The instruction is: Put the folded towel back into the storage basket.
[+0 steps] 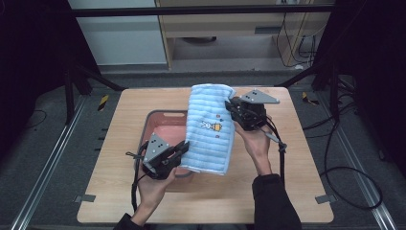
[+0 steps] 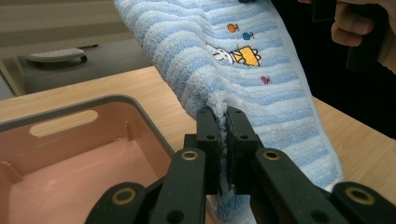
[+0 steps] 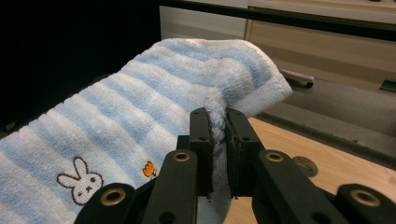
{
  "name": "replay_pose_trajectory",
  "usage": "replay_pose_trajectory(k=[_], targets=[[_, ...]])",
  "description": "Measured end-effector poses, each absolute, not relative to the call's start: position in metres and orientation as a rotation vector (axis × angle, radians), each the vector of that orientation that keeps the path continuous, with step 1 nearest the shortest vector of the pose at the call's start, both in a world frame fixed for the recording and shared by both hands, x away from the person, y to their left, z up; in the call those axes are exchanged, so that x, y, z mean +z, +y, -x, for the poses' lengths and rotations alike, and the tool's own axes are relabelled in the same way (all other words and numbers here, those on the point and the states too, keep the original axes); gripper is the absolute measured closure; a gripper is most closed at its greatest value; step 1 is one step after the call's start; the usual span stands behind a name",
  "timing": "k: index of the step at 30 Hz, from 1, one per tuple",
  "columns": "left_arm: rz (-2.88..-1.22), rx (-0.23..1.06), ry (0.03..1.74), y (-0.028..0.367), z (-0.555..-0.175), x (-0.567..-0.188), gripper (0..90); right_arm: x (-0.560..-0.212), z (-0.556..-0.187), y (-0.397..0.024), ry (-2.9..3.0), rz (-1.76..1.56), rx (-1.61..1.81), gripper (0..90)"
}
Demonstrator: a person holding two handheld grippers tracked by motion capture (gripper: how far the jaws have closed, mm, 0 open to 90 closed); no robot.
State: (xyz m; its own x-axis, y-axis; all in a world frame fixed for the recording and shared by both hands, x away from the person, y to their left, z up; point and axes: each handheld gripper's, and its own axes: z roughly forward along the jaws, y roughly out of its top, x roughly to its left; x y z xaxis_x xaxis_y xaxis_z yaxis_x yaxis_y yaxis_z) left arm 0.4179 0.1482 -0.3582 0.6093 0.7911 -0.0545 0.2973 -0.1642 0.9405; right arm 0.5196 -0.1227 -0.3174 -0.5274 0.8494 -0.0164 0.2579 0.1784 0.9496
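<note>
Striped towel, held aloft between two grippers.
Blue-and-white towel (image 1: 209,128) with rabbit motif: left gripper (image 2: 222,122) clamped on its near edge, right gripper (image 3: 217,122) clamped on its far edge; pink basin (image 1: 158,128) sits beneath, apparently empty, on wooden table (image 1: 297,163).

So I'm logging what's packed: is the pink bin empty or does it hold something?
Empty as far as it shows: the pink bin has bare walls and floor, and the towel hangs above it, pinched by both grippers.

Wooden table (image 1: 297,191) carries 1 pink basin (image 1: 155,125).
</note>
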Motion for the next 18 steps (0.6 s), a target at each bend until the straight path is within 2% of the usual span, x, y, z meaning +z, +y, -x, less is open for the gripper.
replay_pose_trajectory(k=[18], targets=[[-1.684, 0.589, 0.954, 0.186, -0.419, -0.354, 85.4, -0.312, -0.534, -0.076, 1.934, -0.984, 1.380, 82.4]])
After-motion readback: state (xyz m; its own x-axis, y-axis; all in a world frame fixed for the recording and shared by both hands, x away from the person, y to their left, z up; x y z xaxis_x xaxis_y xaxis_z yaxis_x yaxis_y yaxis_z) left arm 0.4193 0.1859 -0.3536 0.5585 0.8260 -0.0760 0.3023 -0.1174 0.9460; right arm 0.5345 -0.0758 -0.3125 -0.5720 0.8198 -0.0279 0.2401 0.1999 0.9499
